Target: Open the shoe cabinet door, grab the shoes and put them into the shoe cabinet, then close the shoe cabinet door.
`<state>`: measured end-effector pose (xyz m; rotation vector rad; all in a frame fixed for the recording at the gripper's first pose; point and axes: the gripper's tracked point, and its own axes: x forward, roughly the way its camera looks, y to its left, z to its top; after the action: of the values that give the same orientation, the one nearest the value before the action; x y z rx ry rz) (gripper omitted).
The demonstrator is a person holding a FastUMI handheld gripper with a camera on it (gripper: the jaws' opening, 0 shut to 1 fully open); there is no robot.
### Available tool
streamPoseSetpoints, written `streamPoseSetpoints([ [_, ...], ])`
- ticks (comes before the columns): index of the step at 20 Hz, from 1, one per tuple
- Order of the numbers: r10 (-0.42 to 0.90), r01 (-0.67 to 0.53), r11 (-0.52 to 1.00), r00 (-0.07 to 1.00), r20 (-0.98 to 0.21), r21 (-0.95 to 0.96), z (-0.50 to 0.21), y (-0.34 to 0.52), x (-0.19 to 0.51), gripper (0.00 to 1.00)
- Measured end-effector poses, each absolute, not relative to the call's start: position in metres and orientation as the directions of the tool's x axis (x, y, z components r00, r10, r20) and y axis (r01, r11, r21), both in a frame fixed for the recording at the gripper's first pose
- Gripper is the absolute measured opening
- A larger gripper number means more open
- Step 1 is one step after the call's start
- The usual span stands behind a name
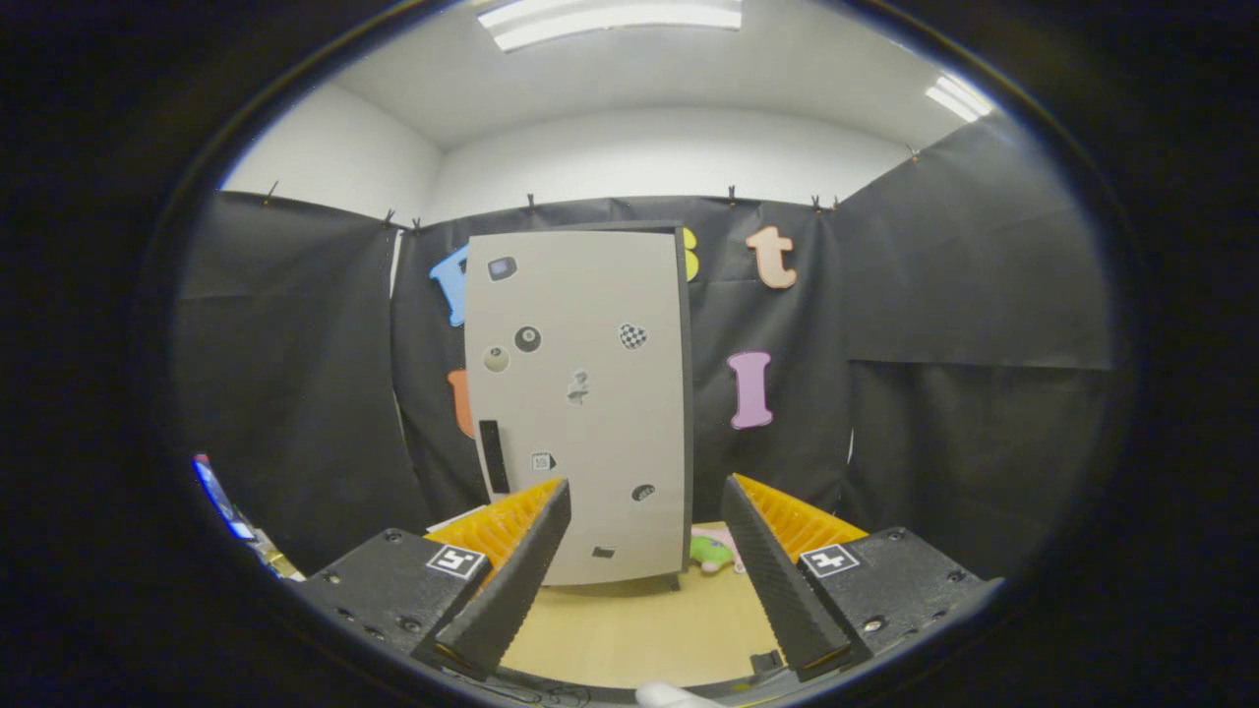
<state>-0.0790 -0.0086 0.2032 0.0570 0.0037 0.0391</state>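
Observation:
The shoe cabinet [580, 403] stands upright on the wooden floor beyond my fingers, a tall pale grey box with its door shut. Small stickers dot the door, and a black vertical handle [493, 456] sits near the door's left edge. My gripper [644, 511] is open, its two black-and-orange fingers spread wide with nothing between them, pointing at the cabinet's lower part from some distance. A small pink and green shoe [716, 549] lies on the floor just right of the cabinet's base, partly hidden behind my right finger [777, 570].
Black cloth walls close the booth behind and on both sides of the cabinet. Light wooden floor [639, 629] stretches between my fingers and the cabinet. A blue and white object [224, 506] leans at the far left.

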Motion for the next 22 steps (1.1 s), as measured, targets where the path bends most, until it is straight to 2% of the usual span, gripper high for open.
streamPoseSetpoints([
  [22, 0.064, -0.064, 0.998, 0.998, -0.016, 0.007, 0.205, 0.009, -0.072, 1.0],
])
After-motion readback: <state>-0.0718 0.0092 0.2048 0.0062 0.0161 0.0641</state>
